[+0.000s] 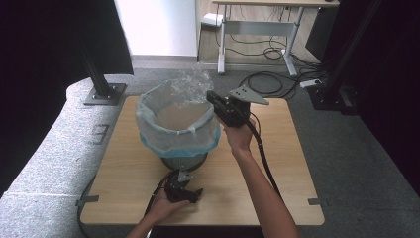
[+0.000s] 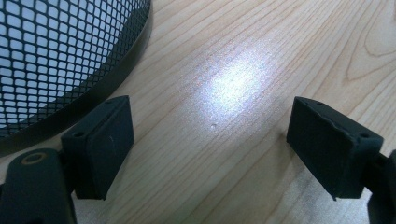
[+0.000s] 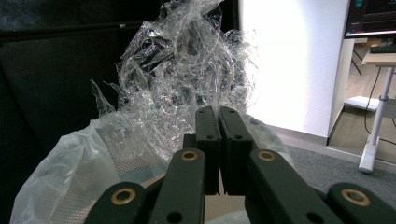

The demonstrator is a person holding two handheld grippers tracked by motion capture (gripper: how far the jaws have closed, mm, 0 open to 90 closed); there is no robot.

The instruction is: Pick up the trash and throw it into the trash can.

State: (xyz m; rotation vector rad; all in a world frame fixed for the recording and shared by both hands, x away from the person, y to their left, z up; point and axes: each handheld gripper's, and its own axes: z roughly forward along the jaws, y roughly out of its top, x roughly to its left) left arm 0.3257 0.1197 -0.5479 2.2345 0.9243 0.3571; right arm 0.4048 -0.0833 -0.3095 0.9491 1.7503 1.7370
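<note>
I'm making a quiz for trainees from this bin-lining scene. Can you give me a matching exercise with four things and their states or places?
Things:
1. left gripper
2. right gripper
3. mesh bin
4. clear plastic bag

States or places:
A. folded over the bin's rim
B. jaws closed, at the bin's rim
C. stands on the wooden table
D. jaws apart, low over the table by the bin's base

Pairs: 1-D, 2-B, 3-C, 4-A

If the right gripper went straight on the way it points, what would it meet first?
Most likely the crumpled clear plastic standing above the bin's rim: it rises just beyond the shut right gripper. How far off it is I cannot tell.
</note>
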